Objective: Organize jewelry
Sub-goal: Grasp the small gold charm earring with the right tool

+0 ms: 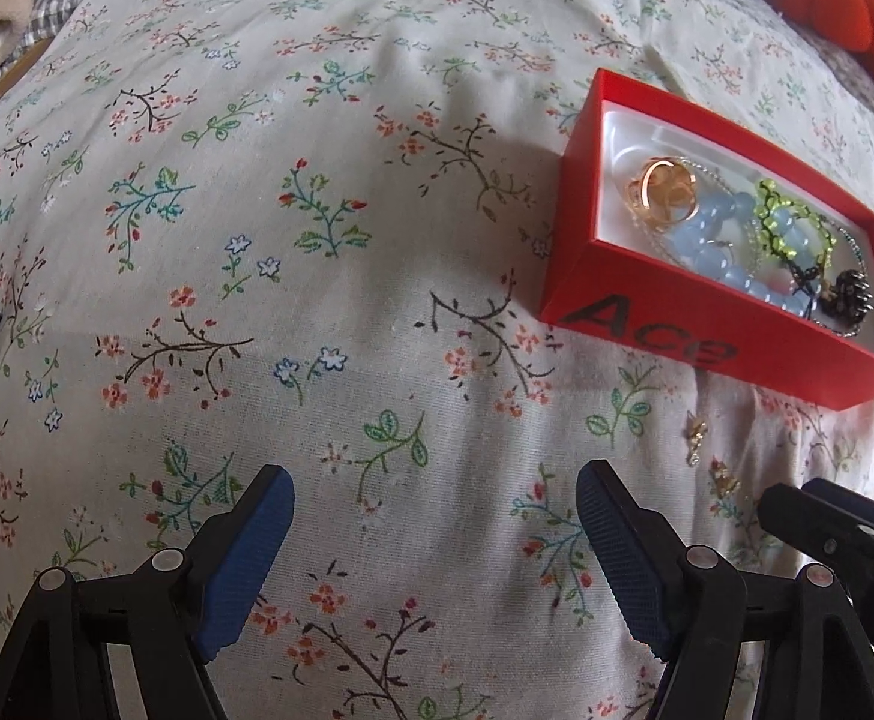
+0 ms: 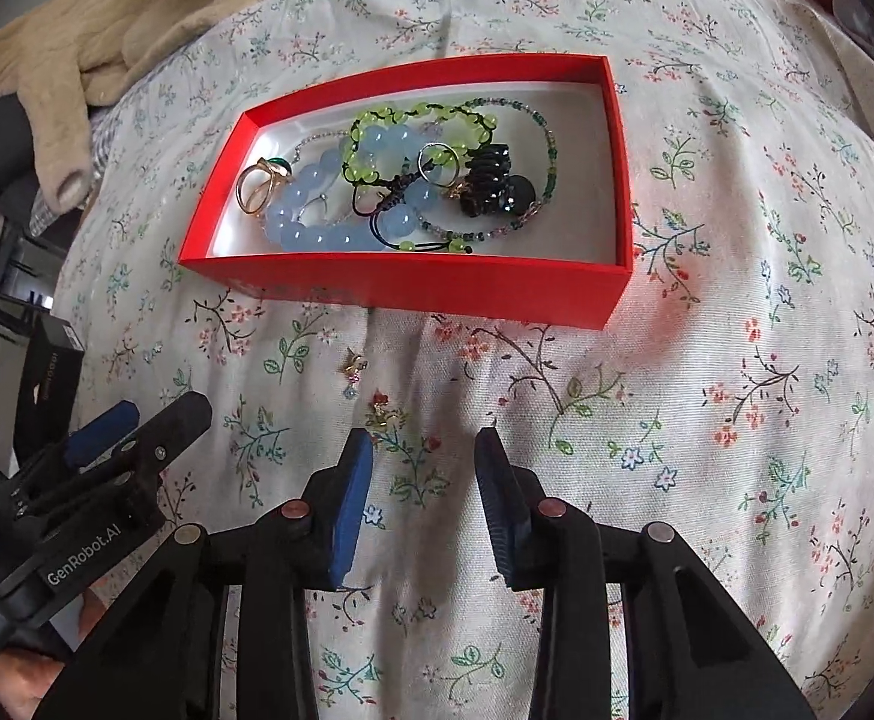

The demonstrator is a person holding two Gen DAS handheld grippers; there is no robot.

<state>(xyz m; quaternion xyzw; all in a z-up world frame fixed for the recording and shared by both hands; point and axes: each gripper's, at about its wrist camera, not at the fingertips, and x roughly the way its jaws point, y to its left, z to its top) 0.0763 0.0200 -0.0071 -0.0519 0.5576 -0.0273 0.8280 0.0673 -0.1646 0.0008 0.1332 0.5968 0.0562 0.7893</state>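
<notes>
Two tongs (image 1: 434,483) (image 2: 424,441) gape empty | red box (image 2: 437,291): blue beads (image 2: 317,234), green bracelet (image 2: 413,120), rings (image 2: 257,189)

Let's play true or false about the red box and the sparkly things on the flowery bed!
1. The red box has its lid on. False: it is open, and the jewelry inside shows.
2. A pale blue bead bracelet lies inside the box. True.
3. Two small earrings lie on the bedspread, outside the box. True.
4. The right gripper is holding a ring. False: its jaws are open with nothing between them.
5. The left gripper is open above the bedspread. True.
6. The gold ring lies outside the box. False: it is inside, at the box's left end.
</notes>
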